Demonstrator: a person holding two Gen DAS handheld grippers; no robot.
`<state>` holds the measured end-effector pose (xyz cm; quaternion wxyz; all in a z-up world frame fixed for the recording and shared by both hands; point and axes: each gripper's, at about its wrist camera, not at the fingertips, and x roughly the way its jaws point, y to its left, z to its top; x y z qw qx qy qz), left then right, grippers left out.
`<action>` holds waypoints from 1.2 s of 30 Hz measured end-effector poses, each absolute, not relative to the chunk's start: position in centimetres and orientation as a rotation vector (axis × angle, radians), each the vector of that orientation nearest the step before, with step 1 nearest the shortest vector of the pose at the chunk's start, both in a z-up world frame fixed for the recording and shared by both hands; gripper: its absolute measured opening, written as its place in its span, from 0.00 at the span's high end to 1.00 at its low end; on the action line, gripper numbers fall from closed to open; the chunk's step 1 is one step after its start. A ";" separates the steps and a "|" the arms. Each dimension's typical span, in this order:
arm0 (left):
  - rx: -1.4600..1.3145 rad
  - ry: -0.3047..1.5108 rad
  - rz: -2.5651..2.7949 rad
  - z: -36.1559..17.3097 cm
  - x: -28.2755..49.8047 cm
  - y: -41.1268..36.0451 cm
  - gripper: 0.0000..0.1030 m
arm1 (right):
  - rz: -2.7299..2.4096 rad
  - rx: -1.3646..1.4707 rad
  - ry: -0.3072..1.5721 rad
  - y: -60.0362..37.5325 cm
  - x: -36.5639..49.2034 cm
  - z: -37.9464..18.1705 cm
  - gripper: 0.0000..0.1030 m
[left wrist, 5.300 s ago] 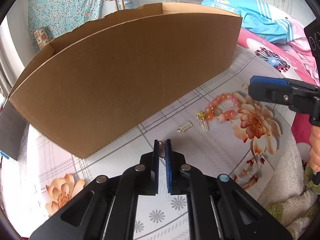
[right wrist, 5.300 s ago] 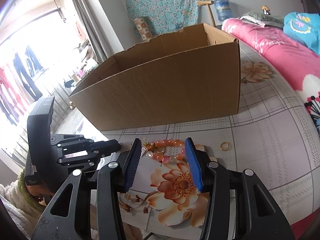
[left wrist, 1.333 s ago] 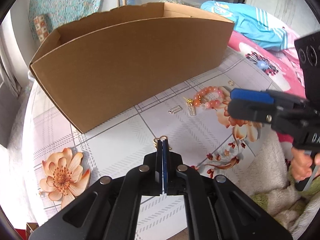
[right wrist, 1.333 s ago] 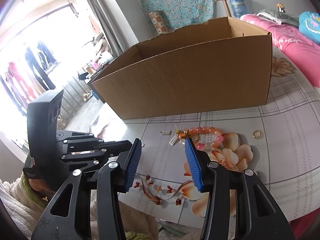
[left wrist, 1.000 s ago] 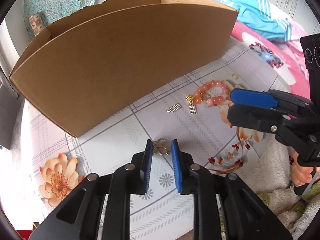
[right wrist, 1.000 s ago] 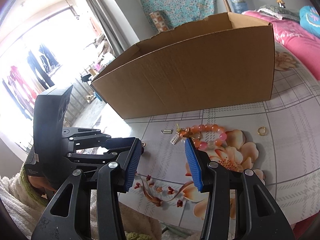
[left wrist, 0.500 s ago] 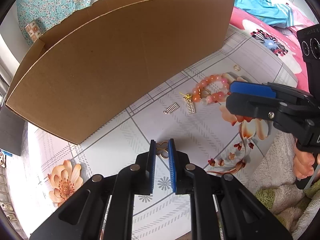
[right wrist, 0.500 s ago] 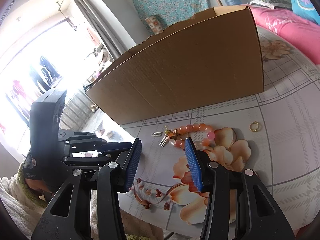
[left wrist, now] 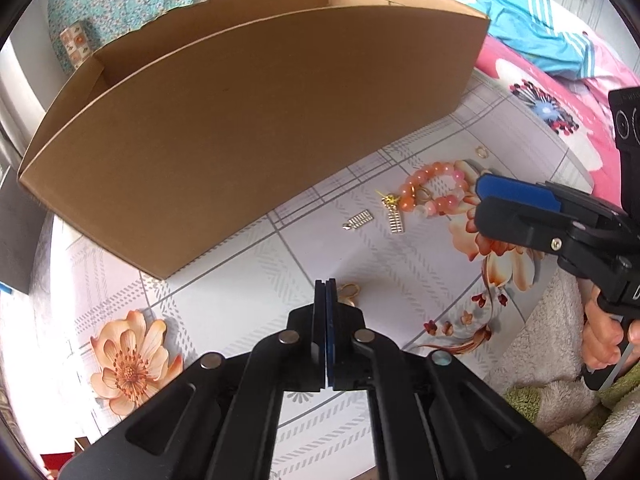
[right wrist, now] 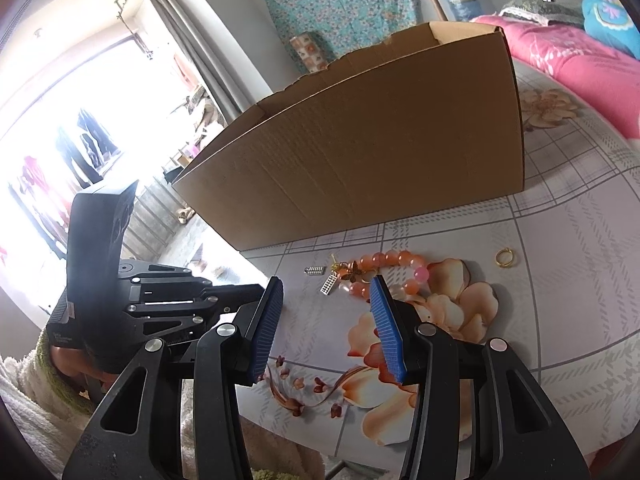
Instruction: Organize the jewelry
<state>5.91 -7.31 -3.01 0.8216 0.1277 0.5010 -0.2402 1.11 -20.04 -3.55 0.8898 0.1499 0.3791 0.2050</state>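
While the left gripper (left wrist: 325, 285) has its jaws pressed together beside a gold clover charm (left wrist: 349, 292), the right gripper (right wrist: 327, 307) hovers half open, empty, near the tabletop's (left wrist: 248, 280) front edge

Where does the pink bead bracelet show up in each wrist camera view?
Left wrist: bead bracelet right of centre, just left of the right gripper.
Right wrist: bead bracelet at centre, beyond the open fingertips.
Shared landmark: cardboard box behind it.
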 end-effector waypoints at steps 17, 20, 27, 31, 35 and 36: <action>0.142 0.990 -0.424 -3.1 4.4 -1.6 0.99 | 0.625 -0.237 0.897 -10.5 3.8 -3.7 0.62; 0.130 0.986 -0.423 -3.6 4.3 -1.3 0.99 | 0.662 -0.294 0.934 -9.3 4.8 -4.2 0.68; 0.128 0.967 -0.447 -3.8 4.0 -1.0 0.99 | 0.694 -0.433 0.956 -7.8 5.3 -4.8 0.76; 0.117 0.964 -0.462 -3.8 4.0 -0.8 0.99 | 0.732 -0.503 0.965 -7.3 5.5 -4.7 0.76; 0.111 0.958 -0.470 -3.8 4.0 -0.6 0.99 | 0.782 -0.566 0.978 -6.6 4.9 -4.5 0.78; 0.108 0.958 -0.472 -3.8 4.0 -0.5 0.99 | 0.790 -0.572 0.981 -6.6 4.9 -4.5 0.80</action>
